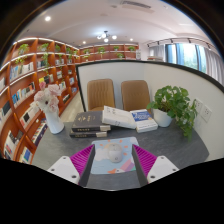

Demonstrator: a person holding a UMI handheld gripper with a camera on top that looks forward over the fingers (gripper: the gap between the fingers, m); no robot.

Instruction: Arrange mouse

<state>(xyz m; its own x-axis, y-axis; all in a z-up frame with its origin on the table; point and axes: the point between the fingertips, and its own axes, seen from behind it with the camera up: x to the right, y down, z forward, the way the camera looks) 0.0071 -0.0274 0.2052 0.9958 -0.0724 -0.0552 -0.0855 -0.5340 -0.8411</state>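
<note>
A white mouse [112, 154] lies on a pale patterned mouse mat [111, 158] on the grey table [170, 142]. The mouse sits on the far half of the mat, between my two fingers, with a gap at each side. My gripper [113, 160] is open, its magenta pads [82, 157] standing at the left and right edges of the mat. Nothing is held.
Beyond the mat lie stacked books [92, 123], an open white book [119, 116] and a blue-covered book [141, 116]. A vase of flowers [50, 105] stands at the left, a potted plant [174, 104] at the right. Two chairs [100, 94] stand behind the table, bookshelves [30, 80] along the left wall.
</note>
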